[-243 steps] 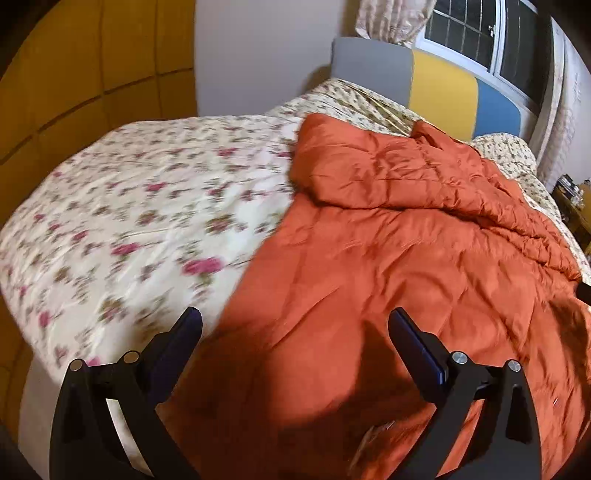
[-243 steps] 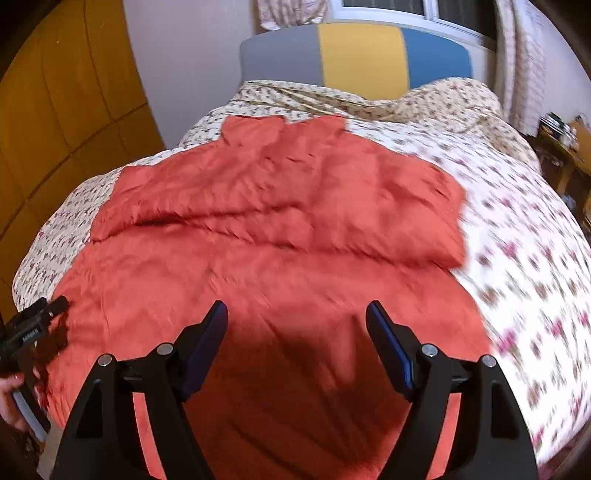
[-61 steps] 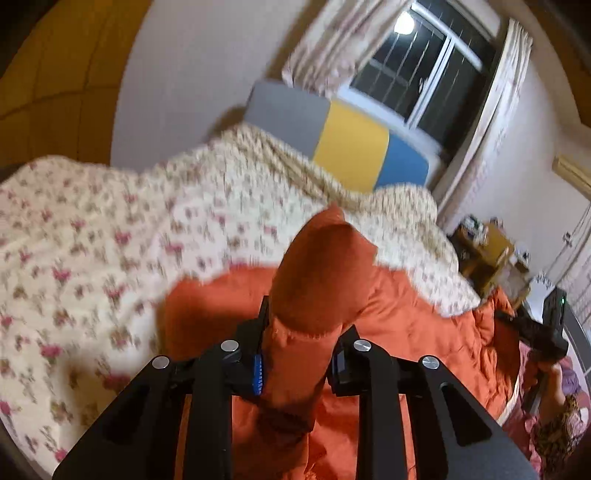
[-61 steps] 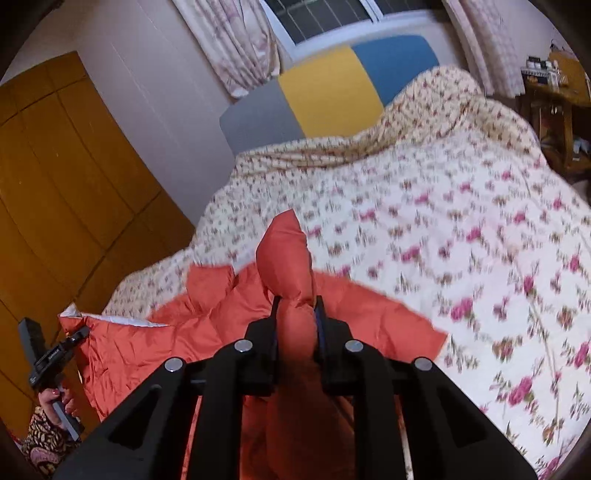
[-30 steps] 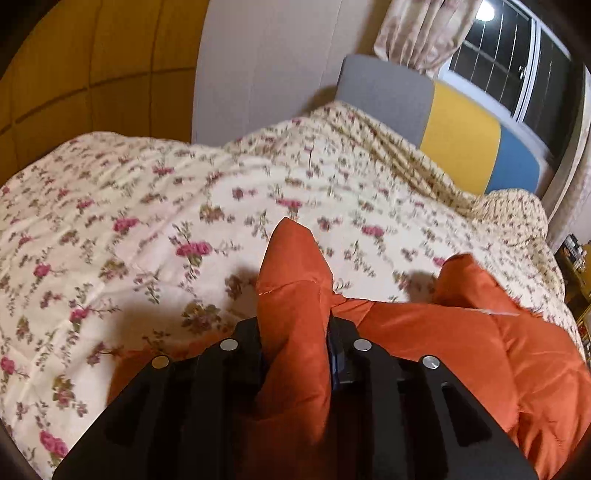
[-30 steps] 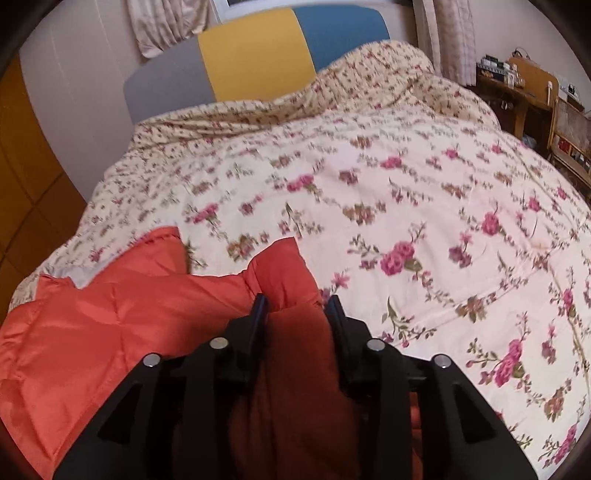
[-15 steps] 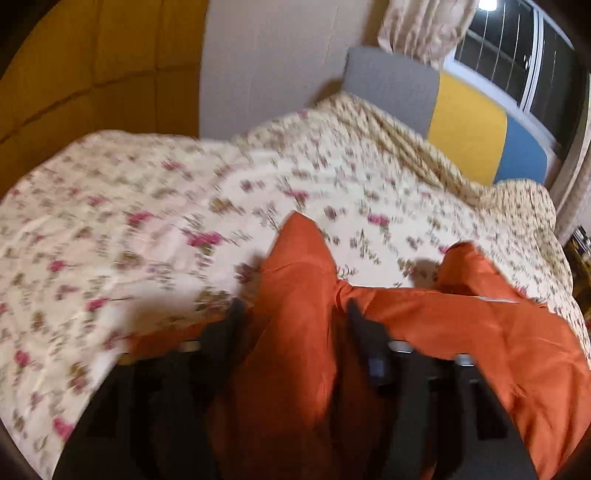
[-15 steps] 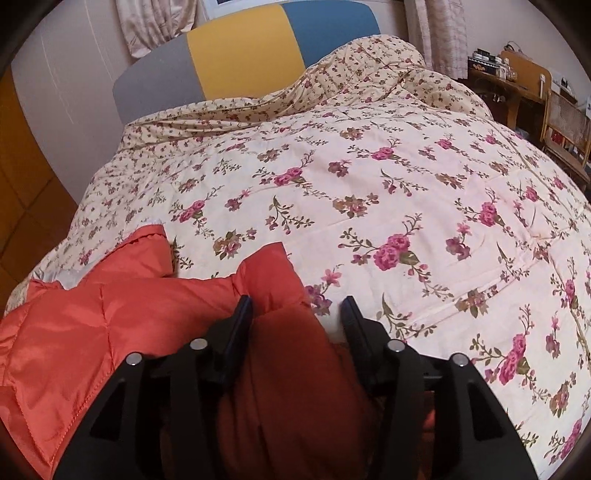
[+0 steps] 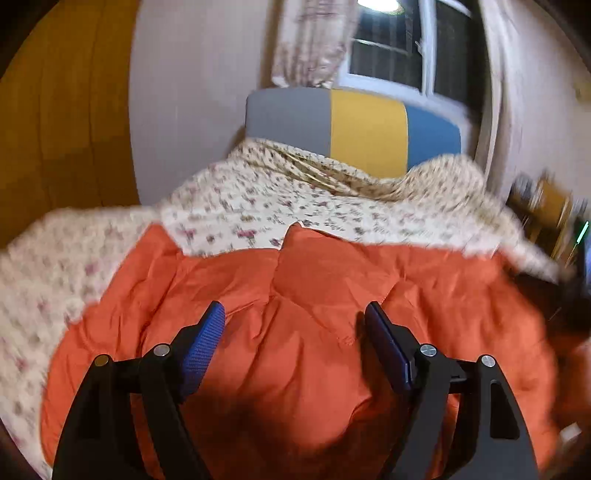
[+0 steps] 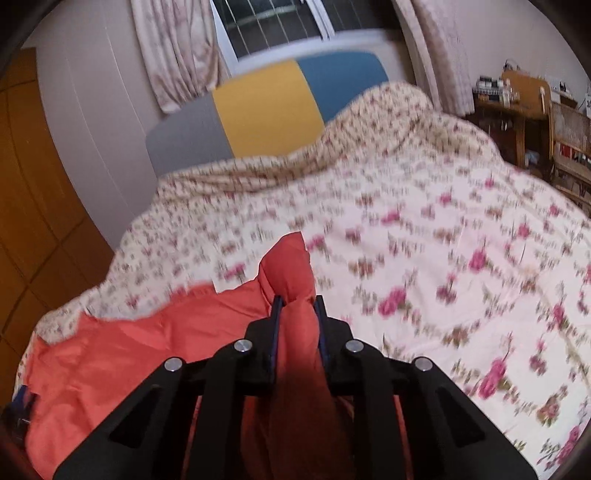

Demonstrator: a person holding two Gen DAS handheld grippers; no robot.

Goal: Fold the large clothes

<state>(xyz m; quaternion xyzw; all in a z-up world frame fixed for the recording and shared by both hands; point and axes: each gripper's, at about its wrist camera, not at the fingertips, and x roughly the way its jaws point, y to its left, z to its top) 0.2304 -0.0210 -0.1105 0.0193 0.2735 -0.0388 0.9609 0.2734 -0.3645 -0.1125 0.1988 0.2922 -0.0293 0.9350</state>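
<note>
A large orange padded garment [image 9: 314, 295] lies folded over on the flowered bed cover [image 9: 258, 199]. My left gripper [image 9: 295, 325] is open and empty, its jaws wide apart just above the garment's folded edge. In the right wrist view the garment [image 10: 129, 350] spreads to the left. My right gripper [image 10: 295, 306] is shut on a bunched corner of the orange garment [image 10: 288, 266], which sticks up past the fingertips over the bed cover [image 10: 443, 240].
A grey, yellow and blue headboard [image 9: 351, 122] stands at the far end under a curtained window [image 10: 266, 22]. A wooden wardrobe [image 9: 55, 129] is on the left. A wooden desk and chair [image 10: 535, 110] stand to the right of the bed.
My left gripper has let go of the orange fabric and opened wide, pulling back and tilting up. My right gripper, slightly parted half a second ago, is clamped on its corner again and has lifted.
</note>
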